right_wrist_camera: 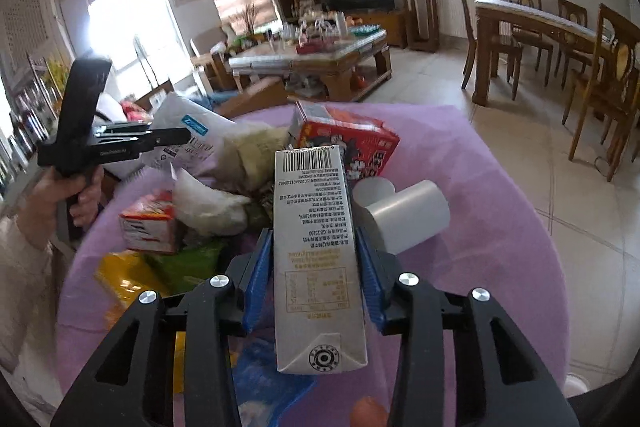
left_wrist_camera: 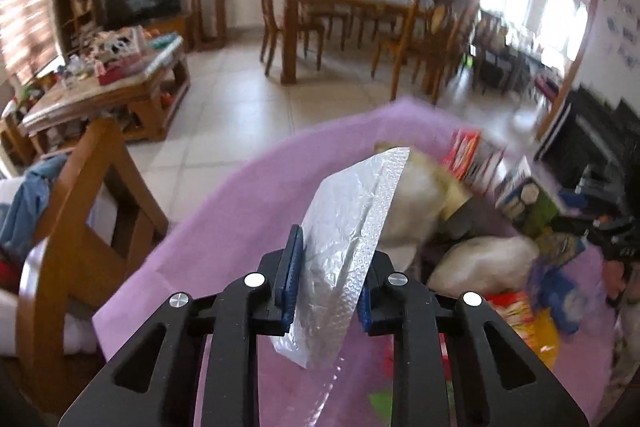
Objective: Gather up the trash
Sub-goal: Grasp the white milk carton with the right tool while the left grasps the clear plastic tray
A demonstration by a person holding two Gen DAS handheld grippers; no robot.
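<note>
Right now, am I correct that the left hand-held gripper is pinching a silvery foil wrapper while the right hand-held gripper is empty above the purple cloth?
Not quite: the right hand-held gripper is not empty. The right wrist view shows its blue pads closed on a grey drink carton. The rest holds: the left hand-held gripper pinches the silvery foil wrapper above the purple cloth.

A barcode and dense small print, too fine to read, run down the grey carton (right_wrist_camera: 316, 247), while a white bag (right_wrist_camera: 192, 131) carries an illegible blue label.
</note>
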